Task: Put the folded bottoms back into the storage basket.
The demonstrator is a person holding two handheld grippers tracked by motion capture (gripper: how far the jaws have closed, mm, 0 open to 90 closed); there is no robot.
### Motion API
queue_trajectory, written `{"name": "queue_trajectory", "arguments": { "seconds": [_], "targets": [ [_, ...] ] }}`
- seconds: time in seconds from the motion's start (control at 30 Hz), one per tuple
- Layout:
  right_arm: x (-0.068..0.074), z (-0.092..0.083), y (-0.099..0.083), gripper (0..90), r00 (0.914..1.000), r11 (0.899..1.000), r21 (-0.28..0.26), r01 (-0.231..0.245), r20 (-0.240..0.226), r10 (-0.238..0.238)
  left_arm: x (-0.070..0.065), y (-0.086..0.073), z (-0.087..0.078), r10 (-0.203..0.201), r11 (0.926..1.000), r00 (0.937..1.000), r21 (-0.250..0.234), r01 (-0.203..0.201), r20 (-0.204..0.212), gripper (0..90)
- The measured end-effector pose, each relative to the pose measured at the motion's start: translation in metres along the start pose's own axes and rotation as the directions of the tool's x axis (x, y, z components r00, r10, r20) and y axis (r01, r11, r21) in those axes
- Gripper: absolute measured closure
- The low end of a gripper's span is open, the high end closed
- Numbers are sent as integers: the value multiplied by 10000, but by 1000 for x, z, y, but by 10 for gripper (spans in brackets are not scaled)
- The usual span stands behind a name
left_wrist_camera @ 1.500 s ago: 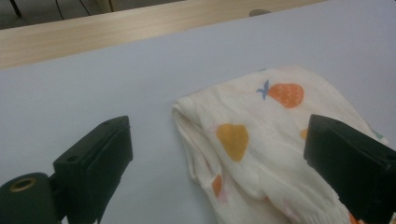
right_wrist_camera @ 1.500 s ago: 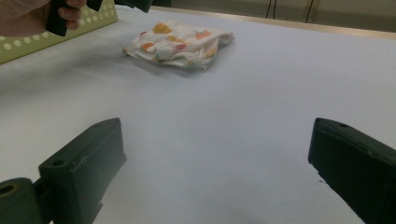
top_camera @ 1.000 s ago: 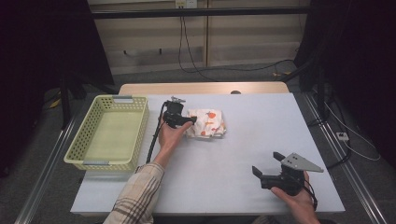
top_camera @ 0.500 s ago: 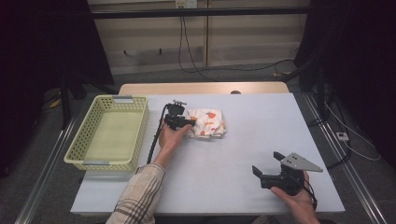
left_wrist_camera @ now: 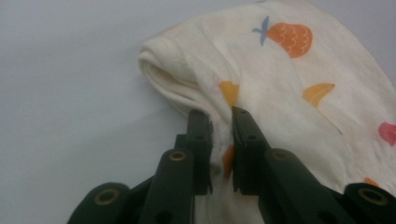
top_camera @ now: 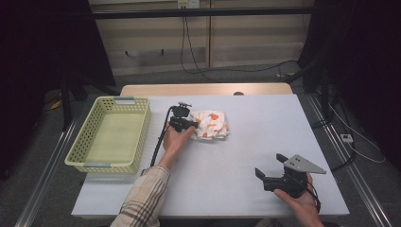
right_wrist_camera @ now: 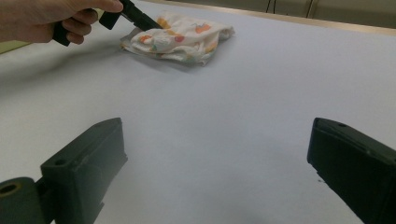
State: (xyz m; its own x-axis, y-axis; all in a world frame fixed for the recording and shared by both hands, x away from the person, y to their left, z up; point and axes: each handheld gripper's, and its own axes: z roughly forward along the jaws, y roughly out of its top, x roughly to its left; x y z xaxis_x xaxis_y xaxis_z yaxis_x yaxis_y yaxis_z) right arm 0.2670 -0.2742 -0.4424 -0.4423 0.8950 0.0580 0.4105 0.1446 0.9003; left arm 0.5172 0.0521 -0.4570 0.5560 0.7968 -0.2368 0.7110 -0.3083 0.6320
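Note:
A crumpled cream cloth (top_camera: 213,124) printed with orange and red fruit lies near the middle of the white table. My left gripper (top_camera: 193,124) is at the cloth's left edge; its jaws have just been closing, and in the left gripper view they pinch a fold of the cloth (left_wrist_camera: 261,84) between them. The right gripper view shows that same cloth (right_wrist_camera: 182,37) far off with the left gripper (right_wrist_camera: 154,25) on it. Near the table's front right, my right gripper (top_camera: 269,165) rests in a hand, jaws wide apart with nothing between them.
A yellow-green plastic basket (top_camera: 78,146) stands at the table's left side. A black cable (top_camera: 158,142) trails from the left gripper along the forearm. The table (top_camera: 265,118) ends in a wooden strip at the back, with cables and a wall beyond.
The left gripper's jaws have come together on the cloth's left edge. The left hand shifted only slightly; the right hand and its gripper stayed put.

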Motion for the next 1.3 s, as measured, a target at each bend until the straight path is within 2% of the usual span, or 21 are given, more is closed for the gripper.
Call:
{"name": "queue_trajectory", "arguments": {
  "seconds": [0.2, 0.37, 0.43, 0.63, 0.77, 0.8, 0.83, 0.87, 0.9, 1.13, 1.3],
  "targets": [
    [0, 0, 0, 42, 10000, 10000, -2, -27, 1, 27, 0, -2, -1, -59, 9999, 10000, -153, 60, 40, 827],
    [-1, 0, 0, 42, 10000, 10000, -9, -21, -15, 21, 0, 1, -9, -181, 9984, 9997, -542, 188, 135, 829],
    [0, 0, 0, 43, 10000, 10000, -19, -17, -39, 17, 0, 2, -12, -155, 9985, 9997, -525, 165, 195, 830],
    [0, 0, 0, 43, 10000, 10000, -21, -18, -48, 18, -2, 5, -21, -38, 9949, 9994, -1009, 71, 330, 831],
    [-1, -1, 0, 42, 10000, 10000, -14, -5, -60, 5, -3, 6, -28, 172, 9918, 9991, -1269, -121, 390, 831],
    [-1, -1, 0, 43, 10000, 10000, -11, -1, -66, 1, -5, 7, -32, 336, 9892, 9992, -1434, -299, 234, 830],
    [-1, -1, 0, 43, 10000, 10000, -11, -1, -66, 1, -5, 7, -32, 336, 9892, 9992, -1434, -299, 234, 830],
    [-1, -1, 0, 43, 10000, 10000, -8, -12, -71, 12, -6, 7, -36, 591, 9882, 9982, -1417, -576, 66, 830],
    [0, -1, 0, 42, 10000, 10000, -12, -8, -74, 8, -7, 7, -38, 660, 9874, 9978, -1445, -644, 64, 830],
    [0, 0, 0, 42, 10000, 10000, -20, -66, -52, 66, -6, 11, -59, 862, 9777, 9963, -1929, -834, 63, 831],
    [-1, 0, 0, 43, 9999, 10000, -14, -78, -90, 78, -6, 11, -65, 1069, 9744, 9943, -1996, -1039, 42, 831]
  ]
}}
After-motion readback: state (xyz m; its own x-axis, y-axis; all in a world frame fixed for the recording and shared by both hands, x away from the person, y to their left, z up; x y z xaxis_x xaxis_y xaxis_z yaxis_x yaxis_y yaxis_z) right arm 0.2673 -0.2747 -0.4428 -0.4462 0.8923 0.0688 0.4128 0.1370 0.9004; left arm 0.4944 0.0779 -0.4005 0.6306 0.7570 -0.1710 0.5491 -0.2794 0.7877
